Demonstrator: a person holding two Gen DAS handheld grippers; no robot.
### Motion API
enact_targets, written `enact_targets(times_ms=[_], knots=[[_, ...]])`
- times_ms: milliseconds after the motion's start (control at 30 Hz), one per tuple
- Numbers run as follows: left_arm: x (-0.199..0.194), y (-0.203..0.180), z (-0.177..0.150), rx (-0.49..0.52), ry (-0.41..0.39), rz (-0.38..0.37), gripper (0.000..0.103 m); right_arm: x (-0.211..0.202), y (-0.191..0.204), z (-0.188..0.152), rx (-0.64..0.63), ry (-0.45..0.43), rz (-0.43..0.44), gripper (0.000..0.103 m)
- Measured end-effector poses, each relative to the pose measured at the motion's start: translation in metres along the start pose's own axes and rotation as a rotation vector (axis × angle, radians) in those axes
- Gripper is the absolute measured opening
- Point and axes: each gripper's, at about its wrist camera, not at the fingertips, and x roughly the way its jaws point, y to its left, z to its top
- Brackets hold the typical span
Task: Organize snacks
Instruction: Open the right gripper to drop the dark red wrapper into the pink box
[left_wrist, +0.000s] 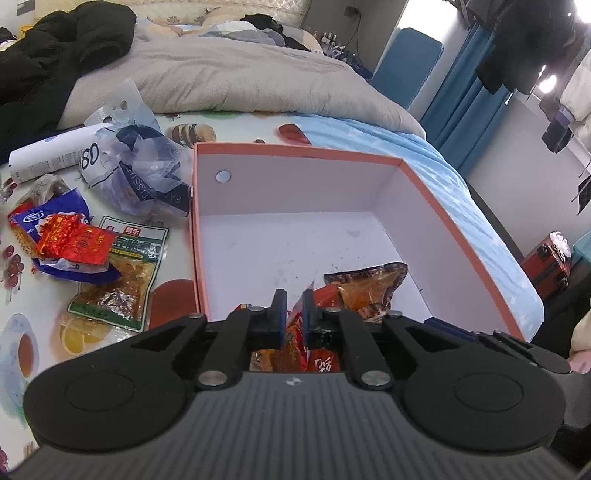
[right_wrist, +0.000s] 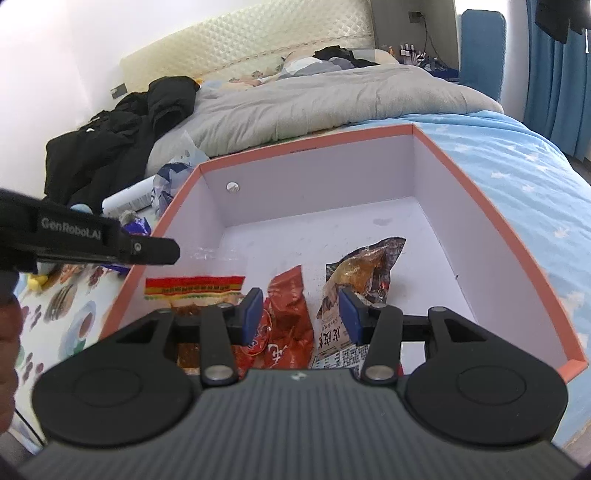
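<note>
An orange-rimmed white box (left_wrist: 295, 149) (right_wrist: 480, 195) sits on the bed. Inside lie a red snack packet (right_wrist: 291, 306), a brown shrimp packet (right_wrist: 365, 269) (left_wrist: 369, 288) and a packet with a red and yellow strip (right_wrist: 192, 286). My left gripper (left_wrist: 294, 314) hovers over the box's near end, jaws nearly closed with a narrow gap, holding nothing that I can see. My right gripper (right_wrist: 301, 314) is open and empty above the red packet. Loose snacks lie left of the box: a green packet (left_wrist: 118, 273), a red foil packet (left_wrist: 75, 240) and a blue packet (left_wrist: 55, 218).
A crumpled plastic bag (left_wrist: 136, 166) and a white tube (left_wrist: 48, 157) lie beyond the loose snacks. A grey quilt (left_wrist: 229, 74) and black clothes (left_wrist: 55, 48) cover the far bed. The left gripper's body (right_wrist: 92, 240) shows at the left of the right wrist view.
</note>
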Motion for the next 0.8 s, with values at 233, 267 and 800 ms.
enact_targets(times_ms=[233,267,800], knots=[[-0.038,-0.004,-0.008,0.025,-0.083,0.007,0.063,-0.027,0.001,0.001,0.000,-0.056,-0.006,0.049],[-0.044,-0.004,-0.010,0.030,-0.092,0.006,0.063,-0.032,0.002,0.001,0.000,-0.064,-0.006,0.049],[-0.139,0.008,-0.089,0.049,-0.244,0.048,0.063,-0.104,0.051,-0.023,-0.079,-0.229,0.042,0.049]])
